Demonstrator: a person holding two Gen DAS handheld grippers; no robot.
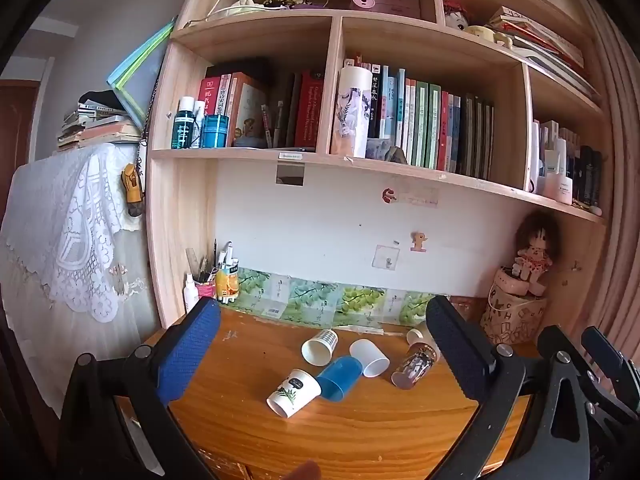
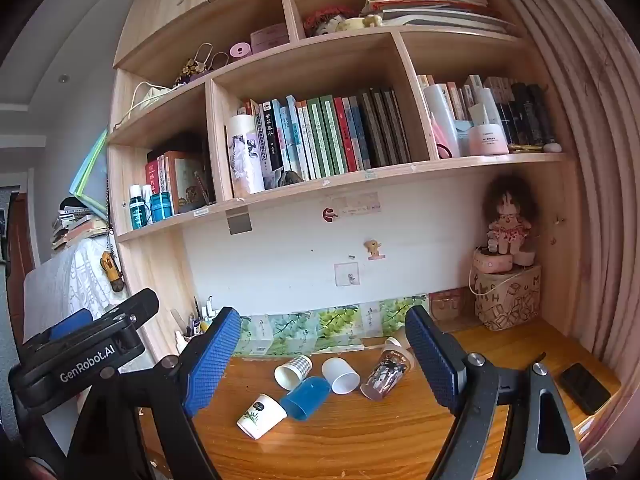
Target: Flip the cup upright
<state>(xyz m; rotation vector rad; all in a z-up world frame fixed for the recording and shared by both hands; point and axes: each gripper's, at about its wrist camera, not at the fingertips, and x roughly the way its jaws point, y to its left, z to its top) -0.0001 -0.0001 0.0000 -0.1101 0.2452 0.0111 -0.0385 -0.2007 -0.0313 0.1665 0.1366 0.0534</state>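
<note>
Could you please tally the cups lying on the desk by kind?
Paper cups: 4: leaf-print, checked, plain white, brown-rimmed.
Blue plastic cup: 1.
Clear printed cup: 1.
Total: 6, all on their sides.

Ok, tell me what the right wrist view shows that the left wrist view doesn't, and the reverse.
Only the right wrist view shows the black phone on the desk's right edge.

Only the left wrist view shows the full lace cloth at left and the pen holder unobstructed.

Both show the desk, the tipped blue cup, the leaf-print paper cup, the doll, and open jaws holding nothing.
</note>
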